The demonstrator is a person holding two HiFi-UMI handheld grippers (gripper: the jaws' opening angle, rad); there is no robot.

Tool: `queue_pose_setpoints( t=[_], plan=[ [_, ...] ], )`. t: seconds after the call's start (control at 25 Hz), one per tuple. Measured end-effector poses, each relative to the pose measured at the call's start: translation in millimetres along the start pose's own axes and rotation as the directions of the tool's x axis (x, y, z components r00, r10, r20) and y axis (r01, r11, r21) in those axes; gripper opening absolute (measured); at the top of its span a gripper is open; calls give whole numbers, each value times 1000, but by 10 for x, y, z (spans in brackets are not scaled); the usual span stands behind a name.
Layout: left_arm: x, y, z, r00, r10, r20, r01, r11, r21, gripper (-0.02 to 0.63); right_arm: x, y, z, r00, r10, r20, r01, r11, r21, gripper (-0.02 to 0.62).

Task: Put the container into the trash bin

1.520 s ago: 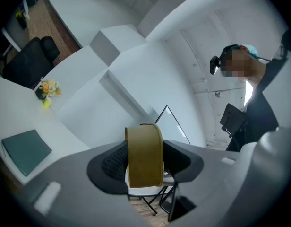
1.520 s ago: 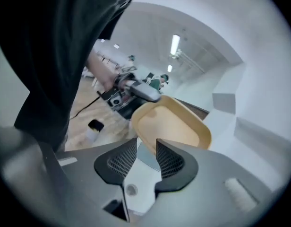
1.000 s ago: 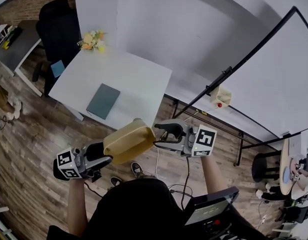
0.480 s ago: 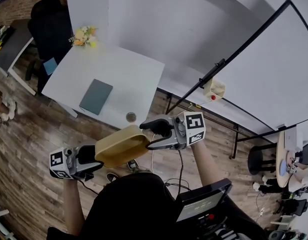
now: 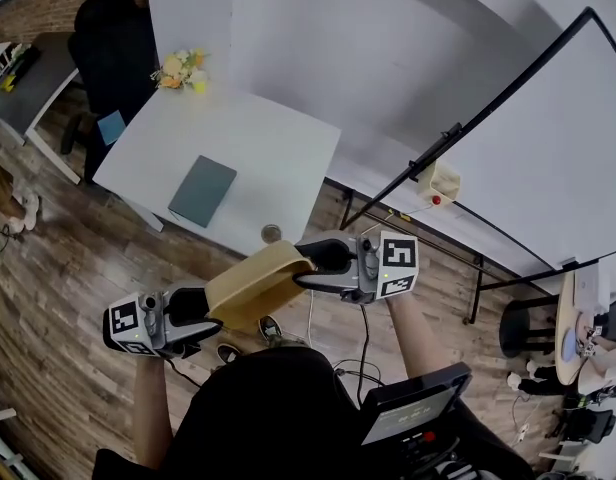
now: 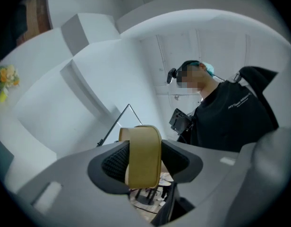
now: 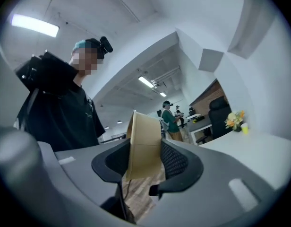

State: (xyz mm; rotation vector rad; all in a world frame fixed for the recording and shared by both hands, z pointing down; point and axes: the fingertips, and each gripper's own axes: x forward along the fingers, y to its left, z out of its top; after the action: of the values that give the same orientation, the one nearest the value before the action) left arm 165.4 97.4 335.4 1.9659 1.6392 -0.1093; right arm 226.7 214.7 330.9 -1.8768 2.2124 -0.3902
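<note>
The container is up in the air in front of the person, above the brown wood floor and near the white table. It is a long tan tub with round corners, and it looks smooth and dull like thin card. In the head view its long side runs from the lower left up to the upper right, with the right end a bit higher. The left gripper holds the low end and the right gripper holds the high end. Each claw has an edge of the tub between its bumpy black pads and is squeezing in on it. A second ago the tub was between the two claws in the same way, but the right claw's fingers stood wider around its end. Now they sit tighter on it, and that claw has rolled a little.
</note>
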Motion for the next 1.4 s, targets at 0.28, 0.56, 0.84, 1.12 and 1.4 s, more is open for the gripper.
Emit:
queue_pose_setpoints(
  t=[0.28,0.56,0.84,1.12,1.4],
  plan=[
    [-15,305,81,956,279,86,-290,943,165,206,83,26,-136,998,-41,-58,37,997,-68,213],
    [-87,249,95,974,214,77,-222,968,120,204,206,181,-170,992,24,-121,-37,994,-107,236],
    [-105,308,7,963,263,61,-269,954,130,202,285,151,-253,991,49,-122,-56,997,-57,233],
    [-267,334,-178,919,393,33,-393,907,155,198,258,32,-361,988,60,-140,-64,998,-21,229],
    [-626,322,-175,828,551,103,-560,817,138,144,271,-267,-358,992,111,-55,-106,990,92,227]
  ],
)
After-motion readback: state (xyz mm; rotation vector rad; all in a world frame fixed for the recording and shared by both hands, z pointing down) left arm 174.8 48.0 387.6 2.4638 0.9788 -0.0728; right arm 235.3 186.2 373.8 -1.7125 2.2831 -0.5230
